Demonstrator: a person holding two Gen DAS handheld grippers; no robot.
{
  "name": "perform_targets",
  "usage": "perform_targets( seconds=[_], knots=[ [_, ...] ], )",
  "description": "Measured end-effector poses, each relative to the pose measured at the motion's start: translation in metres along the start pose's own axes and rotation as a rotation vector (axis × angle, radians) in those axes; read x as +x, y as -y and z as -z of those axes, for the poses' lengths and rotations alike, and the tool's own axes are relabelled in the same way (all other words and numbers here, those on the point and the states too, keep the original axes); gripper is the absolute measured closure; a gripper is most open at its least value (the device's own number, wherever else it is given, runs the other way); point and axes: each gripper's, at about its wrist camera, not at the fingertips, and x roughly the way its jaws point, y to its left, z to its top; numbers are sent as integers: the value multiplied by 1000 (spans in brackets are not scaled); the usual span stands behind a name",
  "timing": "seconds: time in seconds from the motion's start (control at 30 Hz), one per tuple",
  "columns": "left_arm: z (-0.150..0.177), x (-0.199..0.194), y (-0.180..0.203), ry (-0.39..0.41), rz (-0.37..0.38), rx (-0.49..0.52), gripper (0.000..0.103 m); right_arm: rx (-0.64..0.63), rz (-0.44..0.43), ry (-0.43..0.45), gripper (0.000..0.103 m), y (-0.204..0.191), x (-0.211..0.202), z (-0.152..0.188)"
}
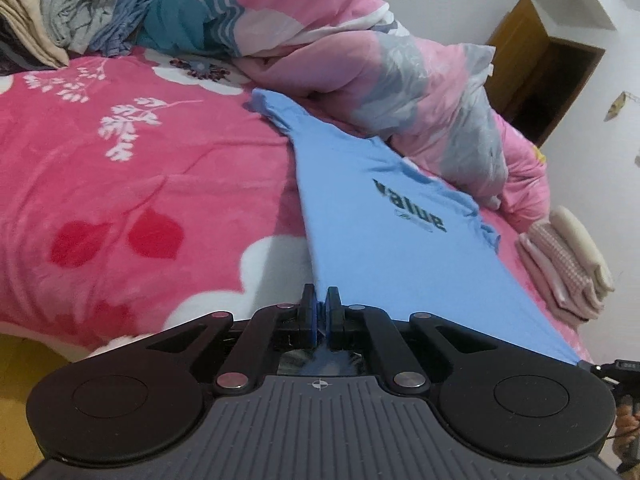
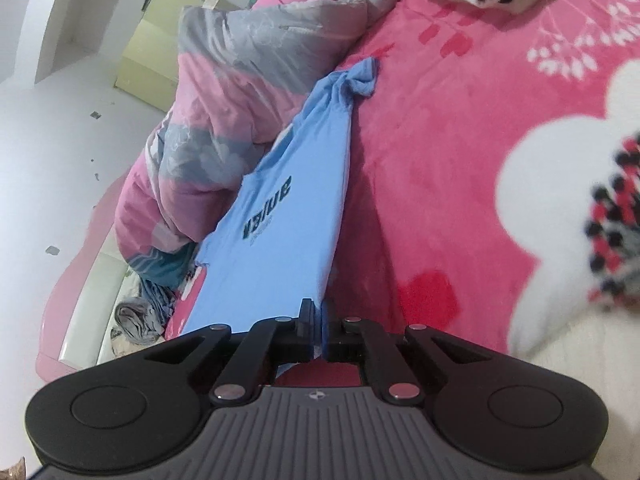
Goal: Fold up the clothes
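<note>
A light blue T-shirt [image 1: 372, 216] with dark lettering stretches across the pink flowered bedspread [image 1: 120, 184]. My left gripper [image 1: 320, 300] is shut on its near left hem corner, cloth pinched between the blue pads. In the right wrist view the same blue T-shirt [image 2: 288, 220] runs away from me, its far sleeve bunched near the quilt. My right gripper [image 2: 318, 312] is shut on the other hem corner. The hem hangs taut between the two grippers, lifted off the bedspread [image 2: 460, 160].
A rumpled pink, grey and teal quilt [image 1: 360, 52] lies along the far side of the shirt. Unfolded clothes [image 1: 68, 12] are heaped at the back left. Folded pink and cream items [image 1: 568, 260] are stacked at the right. A wooden door [image 1: 536, 68] stands beyond.
</note>
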Motion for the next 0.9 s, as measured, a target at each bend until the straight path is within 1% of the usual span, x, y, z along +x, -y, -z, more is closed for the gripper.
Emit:
perform_targets(
  seconds=[0.1,0.23,0.37,0.43,0.47,0.53,0.57,0.63,0.7,0.77,0.83,0.9],
  knots=[
    [10,4,-5,-40,-17,1,102,24,35,-19,100,11,2,11],
    [17,14,-9,-77,-28,-4,102,66,58,-25,100,24,9,14],
    [18,18,-8,-90,-48,24,101,35,83,-28,100,23,11,14],
    [25,27,-10,-127,-70,49,100,28,98,-42,100,28,16,14],
    [28,33,-12,-157,-76,59,99,40,121,-54,100,34,19,14],
    [34,40,-17,-206,-112,53,97,74,156,-74,98,45,23,15],
    [35,39,-19,-208,-124,44,97,75,160,-68,97,46,19,15],
    [35,28,-25,-182,-125,32,97,73,165,-52,97,47,12,15],
    [29,16,-29,-133,-137,32,97,2,212,-7,97,39,-3,14],
    [22,7,-29,-82,-149,36,96,-51,231,40,96,27,-14,9],
    [13,6,-27,-45,-136,41,96,-127,211,83,96,11,-15,4],
    [5,12,-22,-27,-103,50,96,-206,158,81,96,-10,-1,1]
  ],
)
